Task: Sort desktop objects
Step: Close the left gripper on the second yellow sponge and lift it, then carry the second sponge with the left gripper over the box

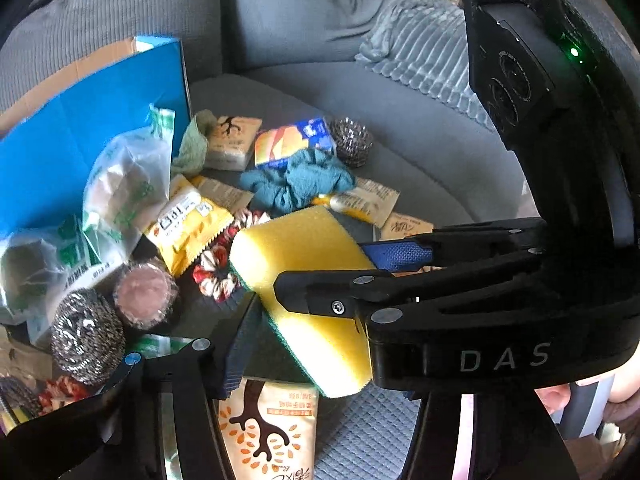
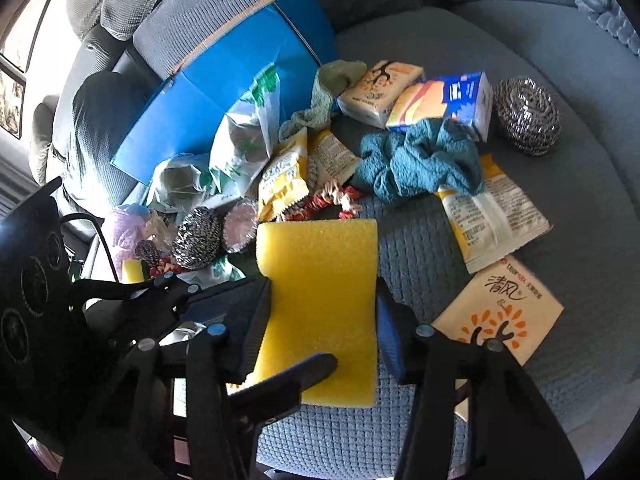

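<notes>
A yellow sponge with a green scouring layer (image 2: 320,300) is held between the pads of my right gripper (image 2: 320,332), which is shut on it. In the left wrist view the same sponge (image 1: 296,280) sits in the right gripper's jaws (image 1: 332,276), which reach in from the right. Of my left gripper only the left finger (image 1: 236,356) shows clearly at the bottom, just beside the sponge; whether it grips is unclear. In the right wrist view a left gripper finger (image 2: 280,380) crosses in front of the sponge's lower edge.
Clutter lies on a grey-blue cushion (image 2: 420,248): teal scrunchie (image 2: 420,164), steel scourers (image 2: 528,120) (image 1: 86,334), tissue packs (image 2: 380,88) (image 1: 268,436), blue-orange box (image 2: 444,104), yellow snack packet (image 1: 188,232), floral scrunchie (image 1: 216,268), plastic bags (image 1: 120,192), blue box lid (image 1: 60,152).
</notes>
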The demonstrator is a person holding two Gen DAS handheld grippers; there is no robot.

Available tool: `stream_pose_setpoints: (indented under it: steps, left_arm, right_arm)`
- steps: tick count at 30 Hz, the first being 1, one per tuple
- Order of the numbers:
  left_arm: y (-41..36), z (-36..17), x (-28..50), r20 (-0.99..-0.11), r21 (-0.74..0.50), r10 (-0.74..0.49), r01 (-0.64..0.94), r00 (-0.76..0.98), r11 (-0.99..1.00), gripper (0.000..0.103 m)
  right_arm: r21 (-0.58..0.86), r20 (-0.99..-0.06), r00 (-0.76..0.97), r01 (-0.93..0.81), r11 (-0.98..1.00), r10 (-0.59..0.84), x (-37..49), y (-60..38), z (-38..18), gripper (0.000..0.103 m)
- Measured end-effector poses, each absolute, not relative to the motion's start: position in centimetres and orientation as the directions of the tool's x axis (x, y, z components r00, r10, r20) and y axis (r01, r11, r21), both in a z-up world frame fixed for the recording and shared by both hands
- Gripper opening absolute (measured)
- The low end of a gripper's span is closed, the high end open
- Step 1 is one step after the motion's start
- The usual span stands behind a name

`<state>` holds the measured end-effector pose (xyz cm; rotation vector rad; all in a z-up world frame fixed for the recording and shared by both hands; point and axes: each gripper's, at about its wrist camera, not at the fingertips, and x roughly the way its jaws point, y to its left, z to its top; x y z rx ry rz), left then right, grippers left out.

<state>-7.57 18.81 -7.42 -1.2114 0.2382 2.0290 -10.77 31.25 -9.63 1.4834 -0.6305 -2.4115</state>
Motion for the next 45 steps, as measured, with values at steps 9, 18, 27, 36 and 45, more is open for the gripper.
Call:
stream_pose_setpoints:
  steps: [9,18,27,36,45]
  left_arm:
    - [19.7,-4.2,-7.4,-0.782,-0.193,0.53,-0.683,-0.326,-0.705,0.058]
    - [18.8,0.2,-8.6,-0.735,-0.141,0.535,-0.678,-0.416,-0.721,0.058]
    - [16.4,3.3,-10.7,-0.704,-0.106,0.516,-0.646,-0.489,-0.756,0.058]
    - [14.0,5.3,-13.3,-0.68,-0.089,0.494,-0.607,-0.543,-0.79,0.058]
    - [10.9,6.1,-17.7,-0.67,-0.097,0.467,-0.556,-0.577,-0.825,0.058]
  right_arm:
    - [0.453,-0.763,-0.514,0.009,-0.892,-0.392,-10.9,31.4,-6.0,0.049]
    - [0.42,-0.713,-0.588,0.078,-0.904,-0.381,-11.8,30.2,-1.1,0.049]
    - [0.407,-0.676,-0.617,0.144,-0.902,-0.403,-14.0,27.8,2.2,0.049]
    - [0.395,-0.648,-0.628,0.206,-0.895,-0.43,-17.0,24.9,4.8,0.049]
    - [0.382,-0.641,-0.617,0.26,-0.887,-0.457,-21.8,21.8,6.2,0.049]
